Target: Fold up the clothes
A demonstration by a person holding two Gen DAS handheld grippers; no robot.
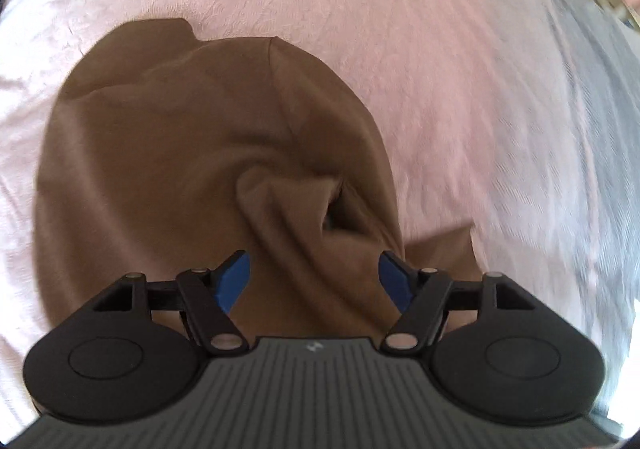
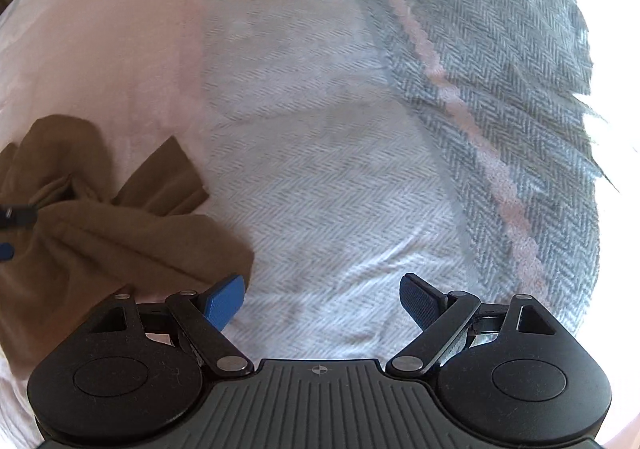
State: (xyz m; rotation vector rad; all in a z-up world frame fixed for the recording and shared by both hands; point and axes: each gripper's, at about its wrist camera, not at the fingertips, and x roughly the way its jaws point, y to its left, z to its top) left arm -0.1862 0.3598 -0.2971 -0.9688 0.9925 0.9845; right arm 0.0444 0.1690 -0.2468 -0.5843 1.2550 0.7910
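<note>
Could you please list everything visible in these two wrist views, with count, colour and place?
crumpled brown fabric garment: one, brown, lying bunched on the pink sheet, ahead of the left gripper; also at the left of the right wrist view.
pink bed sheet: one, pale pink, under the garment.
grey-and-white herringbone blanket: one, with a pink stripe, beside the sheet, ahead of the right gripper.
left gripper: one, black with blue pads, open above the garment.
right gripper: one, black with blue pads, open over the blanket.
</note>
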